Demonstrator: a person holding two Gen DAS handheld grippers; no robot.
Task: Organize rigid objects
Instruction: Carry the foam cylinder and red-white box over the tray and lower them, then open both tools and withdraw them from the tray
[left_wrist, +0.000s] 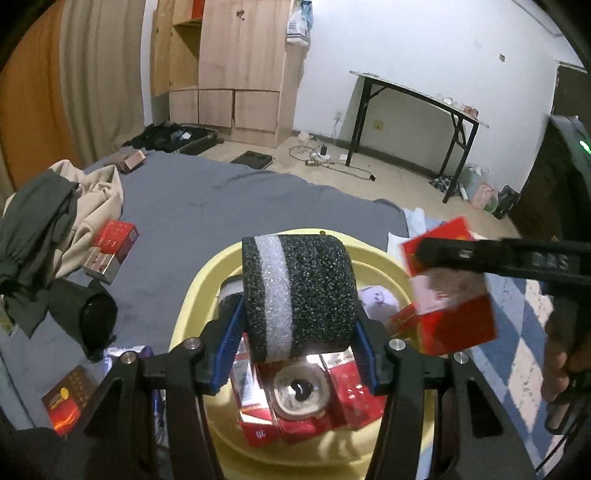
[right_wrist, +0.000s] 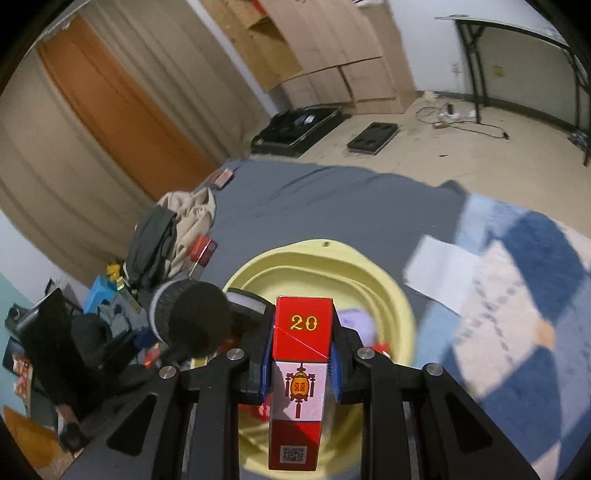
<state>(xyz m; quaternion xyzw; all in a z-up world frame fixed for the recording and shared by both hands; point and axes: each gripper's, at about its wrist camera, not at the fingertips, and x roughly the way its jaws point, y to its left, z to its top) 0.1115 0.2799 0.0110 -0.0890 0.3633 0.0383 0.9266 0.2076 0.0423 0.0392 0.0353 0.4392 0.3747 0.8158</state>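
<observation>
Left-wrist view, listed from nine o'clock round to three. Your clothes heap (left_wrist: 55, 221) sits at nine o'clock on the grey bedsheet (left_wrist: 229, 199), with a red carton (left_wrist: 112, 249) lying just beside it. A dark cylinder (left_wrist: 94, 317) lies at eight o'clock, and a brown box (left_wrist: 66, 400) below it near the rim. Dead centre, your left gripper (left_wrist: 295, 328) pinches a foam roll (left_wrist: 299, 295), black with one white band, blue pads pressed on both its ends; the roll hangs over the yellow basin (left_wrist: 199, 295). Inside the basin, at six o'clock, lie red packs (left_wrist: 347, 391) around a can (left_wrist: 299, 391), and a lilac item (left_wrist: 376, 299) sits toward the far wall. At three o'clock your right gripper (left_wrist: 443, 254) comes in from the side, clamped on a red pack (left_wrist: 454, 314), blurred, just past the basin's right rim.

Right-wrist view: roll at nine o'clock; the right gripper's (right_wrist: 303, 347) jaws are pressed on the pack (right_wrist: 299, 376), marked 20, held over the basin (right_wrist: 391, 295). A checked blanket (right_wrist: 517, 295) lies at three o'clock.
</observation>
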